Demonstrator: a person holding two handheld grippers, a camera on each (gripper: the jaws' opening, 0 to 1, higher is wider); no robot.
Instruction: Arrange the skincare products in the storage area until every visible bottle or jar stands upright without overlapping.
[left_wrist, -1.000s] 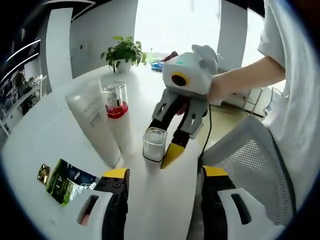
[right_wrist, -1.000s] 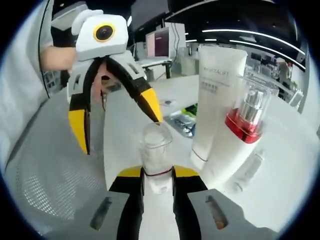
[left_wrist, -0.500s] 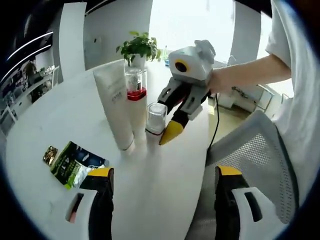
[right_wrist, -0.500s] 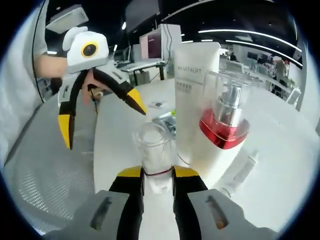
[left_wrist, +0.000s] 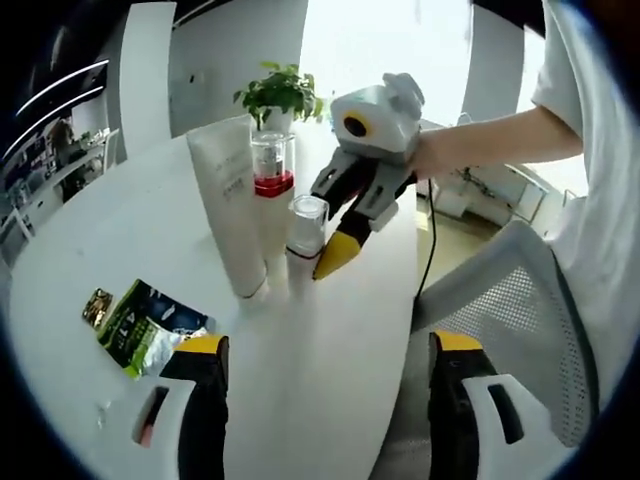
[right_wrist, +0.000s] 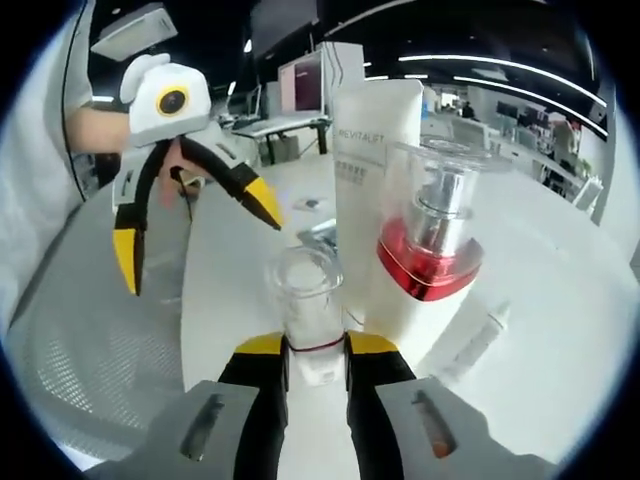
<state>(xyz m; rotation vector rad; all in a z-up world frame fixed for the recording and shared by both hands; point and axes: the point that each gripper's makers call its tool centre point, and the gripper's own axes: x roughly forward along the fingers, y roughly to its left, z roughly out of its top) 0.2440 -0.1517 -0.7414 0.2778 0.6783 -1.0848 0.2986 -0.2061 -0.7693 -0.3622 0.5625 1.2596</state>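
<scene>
Clear plastic bottle (right_wrist: 312, 318) with a thin red band, long axis vertical and cap uppermost, pinched between the yellow-tipped jaws of the right gripper (right_wrist: 316, 358) on the white round table (left_wrist: 120, 230). Just beside the bottle stands a pump bottle (right_wrist: 425, 255) with a red collar; past that, an upright white tube (right_wrist: 365, 170), cap down. A green sachet (left_wrist: 148, 325) lies flat, well apart from the bottle. The left gripper (left_wrist: 325, 352) hangs clear of the bottle, jaws spread wide and holding nothing.
</scene>
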